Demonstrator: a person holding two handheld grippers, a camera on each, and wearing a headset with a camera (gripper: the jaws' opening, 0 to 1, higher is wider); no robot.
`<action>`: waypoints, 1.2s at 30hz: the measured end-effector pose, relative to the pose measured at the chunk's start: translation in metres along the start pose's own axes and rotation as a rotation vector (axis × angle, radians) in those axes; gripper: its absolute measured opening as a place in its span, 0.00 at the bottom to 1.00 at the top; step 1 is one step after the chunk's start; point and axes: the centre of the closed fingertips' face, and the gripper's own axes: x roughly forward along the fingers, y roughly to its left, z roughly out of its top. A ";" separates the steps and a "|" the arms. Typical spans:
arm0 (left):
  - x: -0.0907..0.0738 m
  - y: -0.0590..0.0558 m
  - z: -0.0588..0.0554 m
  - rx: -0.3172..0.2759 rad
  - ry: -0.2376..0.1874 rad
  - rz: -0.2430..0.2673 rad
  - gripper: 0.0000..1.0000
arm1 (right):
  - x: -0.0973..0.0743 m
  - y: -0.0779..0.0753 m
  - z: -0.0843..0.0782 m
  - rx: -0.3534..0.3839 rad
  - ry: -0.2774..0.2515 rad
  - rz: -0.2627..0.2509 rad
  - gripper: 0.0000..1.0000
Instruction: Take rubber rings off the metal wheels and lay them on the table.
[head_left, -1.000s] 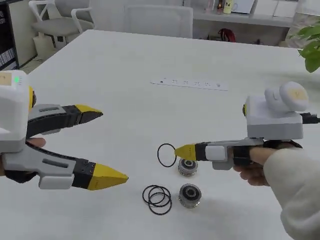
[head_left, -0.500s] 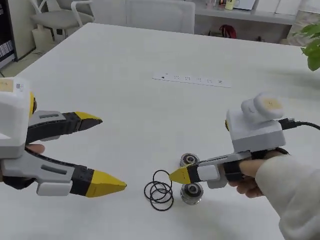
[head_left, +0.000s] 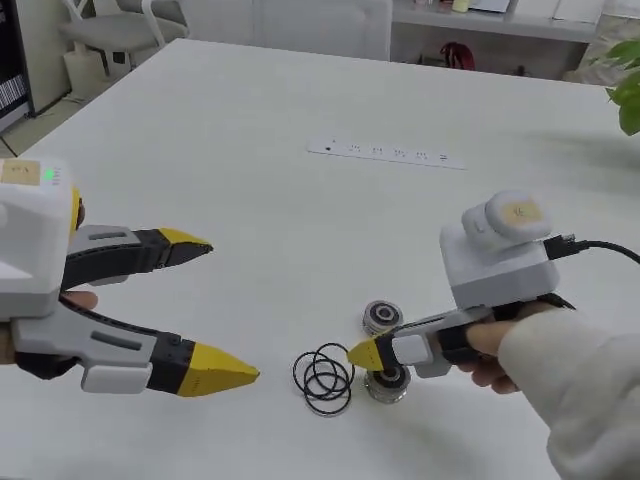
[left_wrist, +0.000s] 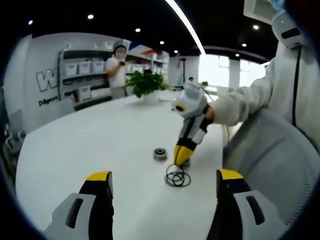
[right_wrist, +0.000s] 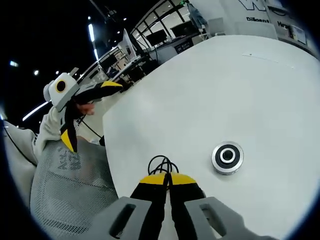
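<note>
Step in hand, as judged: setting a ring down. The right claw (head_left: 362, 353) is closed, with its tip at the edge of the rings (head_left: 323, 378) piled on the worktop (head_left: 300, 200), just above the near wheel (head_left: 386, 384). Whether it pinches a ring cannot be told. The left claw (head_left: 205, 310) is wide open and empty. Next: check the far wheel (head_left: 381, 316) for a ring.
</note>
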 end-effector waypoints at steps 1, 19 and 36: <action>0.000 0.000 -0.001 -0.002 0.003 0.000 0.86 | 0.000 -0.001 0.000 -0.006 0.000 -0.004 0.00; -0.001 0.000 -0.005 -0.017 0.017 0.003 0.86 | 0.004 -0.014 -0.002 -0.121 0.021 -0.087 0.09; -0.001 0.001 -0.005 -0.026 0.017 0.010 0.87 | -0.020 -0.012 0.022 -0.176 -0.054 -0.120 0.13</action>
